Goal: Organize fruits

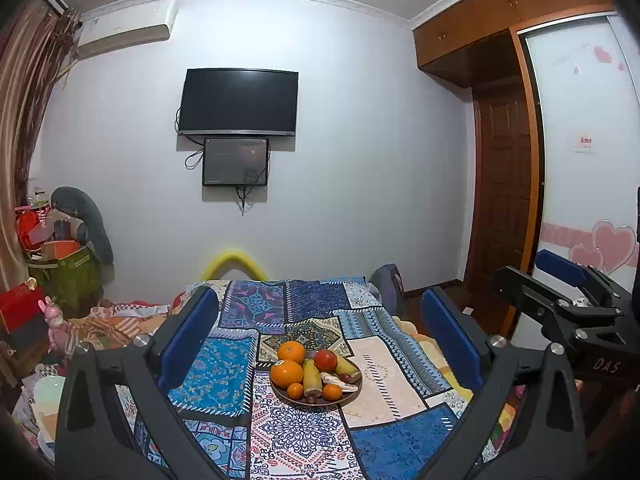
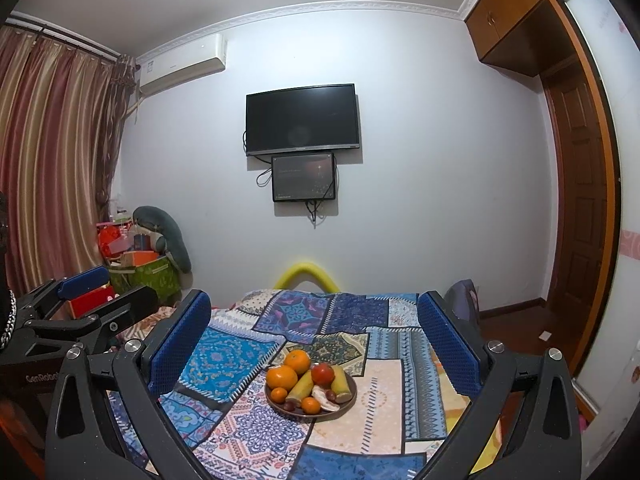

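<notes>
Patchwork cloth under round fruit plate

Blue pads on black frames for the left gripper and the right gripper. Between them the cloth runs patchwork: navy, sky blue, cream, with white lace-like motifs at six o'clock. On the brown plate, bright oranges at twelve o'clock, a red apple at one, yellow-green bananas through the middle. Above, a black television on a pale wall; striped pink-and-gold curtains at nine o'clock.
</notes>
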{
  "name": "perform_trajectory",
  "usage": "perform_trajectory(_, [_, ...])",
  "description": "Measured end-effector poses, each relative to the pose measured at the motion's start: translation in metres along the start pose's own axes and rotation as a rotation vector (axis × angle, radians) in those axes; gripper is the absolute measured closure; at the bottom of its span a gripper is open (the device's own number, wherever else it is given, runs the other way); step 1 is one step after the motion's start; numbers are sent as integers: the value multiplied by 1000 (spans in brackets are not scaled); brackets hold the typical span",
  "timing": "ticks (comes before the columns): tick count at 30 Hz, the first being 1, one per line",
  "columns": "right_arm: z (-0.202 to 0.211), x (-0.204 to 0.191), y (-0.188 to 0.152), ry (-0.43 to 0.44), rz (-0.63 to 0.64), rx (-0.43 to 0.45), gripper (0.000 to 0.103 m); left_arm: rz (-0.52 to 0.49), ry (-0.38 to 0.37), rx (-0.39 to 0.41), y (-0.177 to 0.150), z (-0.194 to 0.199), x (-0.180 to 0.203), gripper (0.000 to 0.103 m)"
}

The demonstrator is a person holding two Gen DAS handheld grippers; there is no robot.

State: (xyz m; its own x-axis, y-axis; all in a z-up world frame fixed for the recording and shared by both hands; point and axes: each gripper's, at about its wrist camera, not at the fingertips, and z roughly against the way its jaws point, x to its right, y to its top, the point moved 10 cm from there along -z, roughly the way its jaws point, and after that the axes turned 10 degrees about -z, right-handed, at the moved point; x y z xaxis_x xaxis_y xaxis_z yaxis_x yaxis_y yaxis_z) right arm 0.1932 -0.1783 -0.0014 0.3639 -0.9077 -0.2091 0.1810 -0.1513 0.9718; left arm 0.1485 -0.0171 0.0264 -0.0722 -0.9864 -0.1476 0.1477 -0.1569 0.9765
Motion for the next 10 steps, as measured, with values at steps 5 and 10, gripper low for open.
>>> perform_trajectory(5, [0, 0, 0, -1, 0, -1, 0, 7, 3, -2, -1, -1, -3, 0])
perform_trajectory(10, [-2, 1, -1, -4, 1, -5, 0, 11, 8, -10, -3, -4, -5, 0])
